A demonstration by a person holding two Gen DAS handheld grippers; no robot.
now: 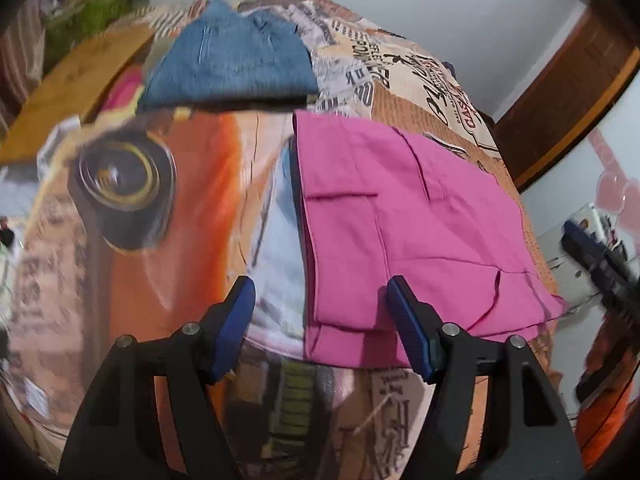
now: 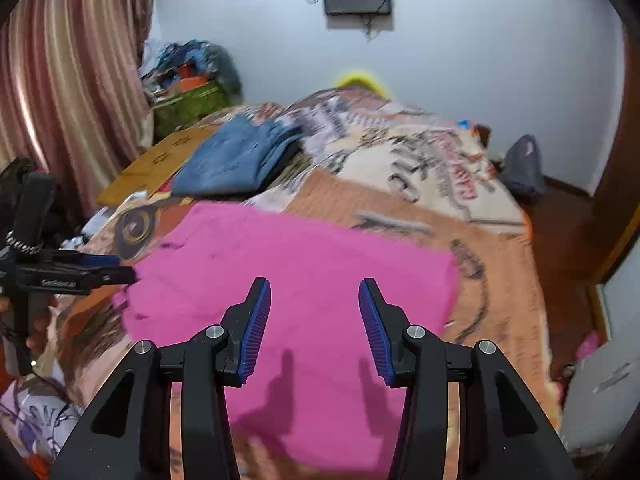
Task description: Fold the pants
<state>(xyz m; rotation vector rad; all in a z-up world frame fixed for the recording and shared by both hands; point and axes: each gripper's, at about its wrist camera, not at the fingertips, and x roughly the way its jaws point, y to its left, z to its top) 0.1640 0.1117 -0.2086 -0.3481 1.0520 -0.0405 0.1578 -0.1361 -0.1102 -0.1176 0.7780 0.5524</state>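
The pink pants [image 1: 400, 224] lie folded flat on the printed bedspread [image 1: 168, 216]; they also show in the right wrist view [image 2: 304, 280]. My left gripper [image 1: 320, 300] is open and empty, held above the near left corner of the pants. It also shows at the left edge of the right wrist view [image 2: 100, 268]. My right gripper [image 2: 314, 300] is open and empty, above the near part of the pants. It also shows at the right edge of the left wrist view [image 1: 592, 256].
Folded blue jeans [image 1: 232, 64] lie farther back on the bed, also in the right wrist view [image 2: 236, 156]. A wooden board [image 2: 156, 164] lies beside them. A pile of clutter [image 2: 188, 80] and a curtain [image 2: 68, 80] stand at the left. A door frame [image 1: 560, 104] is at the right.
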